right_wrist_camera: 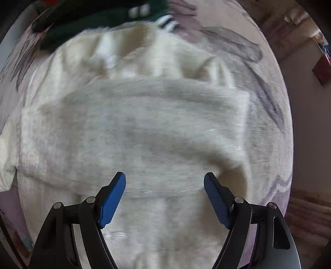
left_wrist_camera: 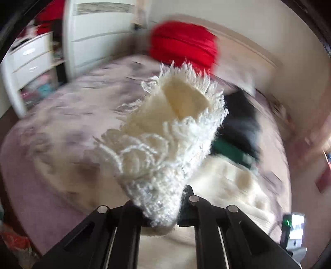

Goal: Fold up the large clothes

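A cream knitted sweater with a fringed edge [left_wrist_camera: 165, 132] is pinched in my left gripper [left_wrist_camera: 165, 209], which is shut on it and holds that part lifted above the bed. The fabric hides the fingertips. The rest of the cream sweater [right_wrist_camera: 134, 128] lies partly folded on the bed under my right gripper [right_wrist_camera: 164, 182]. The right gripper is open and empty, its blue pads [right_wrist_camera: 112, 200] spread just above the sweater's near part.
The bed has a mauve patterned cover [left_wrist_camera: 62, 128]. A red cushion [left_wrist_camera: 184, 45] sits at the headboard. Dark green and black clothes [left_wrist_camera: 238, 134] lie beyond the sweater, also in the right wrist view [right_wrist_camera: 93, 18]. White drawers [left_wrist_camera: 31, 60] stand at the left.
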A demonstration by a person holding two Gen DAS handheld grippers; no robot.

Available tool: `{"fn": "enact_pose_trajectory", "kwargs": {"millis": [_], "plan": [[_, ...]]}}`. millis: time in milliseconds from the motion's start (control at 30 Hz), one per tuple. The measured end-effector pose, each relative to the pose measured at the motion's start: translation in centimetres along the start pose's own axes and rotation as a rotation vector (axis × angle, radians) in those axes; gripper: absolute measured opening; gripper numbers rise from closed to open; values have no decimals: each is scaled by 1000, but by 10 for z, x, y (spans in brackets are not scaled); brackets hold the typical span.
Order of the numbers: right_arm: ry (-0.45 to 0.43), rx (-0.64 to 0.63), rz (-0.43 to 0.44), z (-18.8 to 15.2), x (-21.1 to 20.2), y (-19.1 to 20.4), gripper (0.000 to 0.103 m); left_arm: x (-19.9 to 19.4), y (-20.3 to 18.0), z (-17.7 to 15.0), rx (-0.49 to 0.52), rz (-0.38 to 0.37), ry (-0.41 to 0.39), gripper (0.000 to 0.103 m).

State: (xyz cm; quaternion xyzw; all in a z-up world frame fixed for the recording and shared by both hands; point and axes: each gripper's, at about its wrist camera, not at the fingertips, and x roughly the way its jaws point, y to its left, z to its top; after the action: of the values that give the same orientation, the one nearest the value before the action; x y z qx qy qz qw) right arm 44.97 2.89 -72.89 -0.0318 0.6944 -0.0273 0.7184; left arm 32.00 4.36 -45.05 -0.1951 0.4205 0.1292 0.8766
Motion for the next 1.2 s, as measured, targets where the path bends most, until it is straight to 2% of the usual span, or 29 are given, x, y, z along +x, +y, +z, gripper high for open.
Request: {"fn": "enact_pose_trajectory", "kwargs": {"millis": [200, 300, 333, 400, 500, 567, 600, 633, 667, 700, 733, 800, 867, 967, 1067, 1133, 1167, 1200], "plan": [[-20, 90, -12, 5, -17, -120, 80, 66, -159, -43, 194, -152, 167, 7], [-2, 158, -9, 1, -14, -180, 80, 99, -207, -69, 272, -182, 275, 7], [8, 188, 10, -2, -12, -199, 80, 108, -217, -75, 299, -177, 311, 7], [21, 234, 31, -18, -13, -212, 80, 131, -230, -94, 344, -144, 394, 10], [47, 317, 125, -30, -9, -242, 80, 150, -224, -111, 324, -135, 492, 10], [56, 375, 224, -38, -9, -251, 80, 151, -222, -114, 304, -146, 506, 12], [62, 399, 264, -45, -11, -247, 80, 145, -224, -115, 306, -154, 505, 16], [74, 431, 321, -49, -9, -251, 80, 141, -223, -113, 316, -163, 502, 23], [85, 461, 381, -53, -9, -249, 80, 137, -224, -112, 322, -175, 503, 45], [93, 484, 424, -54, -9, -249, 80, 133, -220, -107, 326, -188, 502, 73], [100, 511, 477, -55, -8, -250, 80, 126, -214, -101, 324, -197, 502, 82], [99, 529, 556, -53, -10, -240, 80, 106, -203, -93, 314, -222, 494, 83], [95, 528, 626, -44, -13, -228, 80, 89, -195, -87, 300, -216, 490, 83], [96, 498, 725, -23, -10, -205, 80, 74, -159, -72, 261, -129, 463, 83], [110, 451, 775, 0, 1, -179, 80, 84, -104, -54, 245, 45, 431, 83], [149, 410, 784, 18, 17, -148, 80, 102, -66, -44, 235, 186, 424, 83], [166, 389, 787, 23, 22, -135, 79, 113, -50, -41, 221, 232, 425, 83], [175, 370, 783, 25, 25, -126, 71, 126, -31, -39, 203, 270, 435, 83]]}}
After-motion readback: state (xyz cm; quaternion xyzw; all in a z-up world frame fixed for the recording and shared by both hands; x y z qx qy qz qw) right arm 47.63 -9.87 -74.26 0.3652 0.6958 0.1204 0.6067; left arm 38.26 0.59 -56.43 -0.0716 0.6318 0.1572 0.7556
